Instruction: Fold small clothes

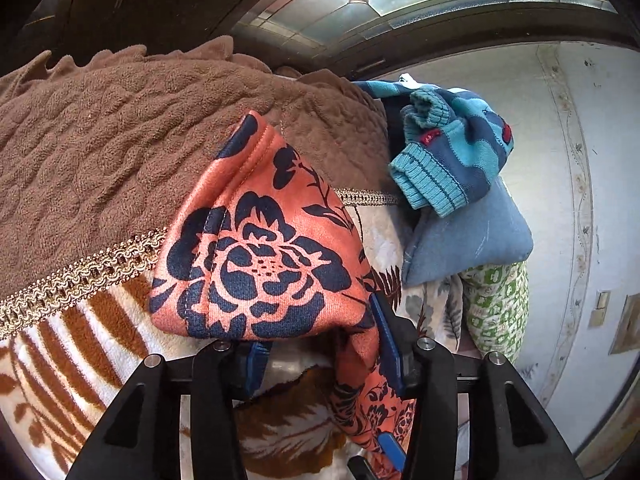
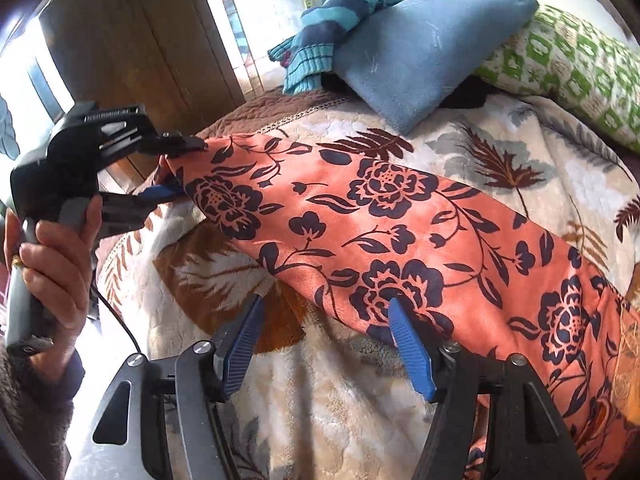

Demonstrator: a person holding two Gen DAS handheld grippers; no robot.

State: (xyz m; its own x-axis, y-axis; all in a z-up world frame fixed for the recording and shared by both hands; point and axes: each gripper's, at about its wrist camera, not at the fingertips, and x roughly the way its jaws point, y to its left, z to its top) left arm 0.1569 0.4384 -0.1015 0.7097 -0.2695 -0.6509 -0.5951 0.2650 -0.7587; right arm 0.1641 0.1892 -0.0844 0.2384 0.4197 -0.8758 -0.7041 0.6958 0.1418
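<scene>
The right gripper has its fingers apart; one pad rests against the edge of the orange cloth, nothing pinched. The left gripper has its fingers apart around the cloth's end, which hangs between them; whether they press on it is unclear. The cloth lies across the bed, its far end cut off. A striped sweater sits on a blue pillow near the bed's far edge.

Bare blanket lies open under my right gripper, between its spread blue pads. The orange garment crosses just beyond them, up to my left gripper. Behind it, a blue pillow, knit sweater and green cushion block the far edge.
</scene>
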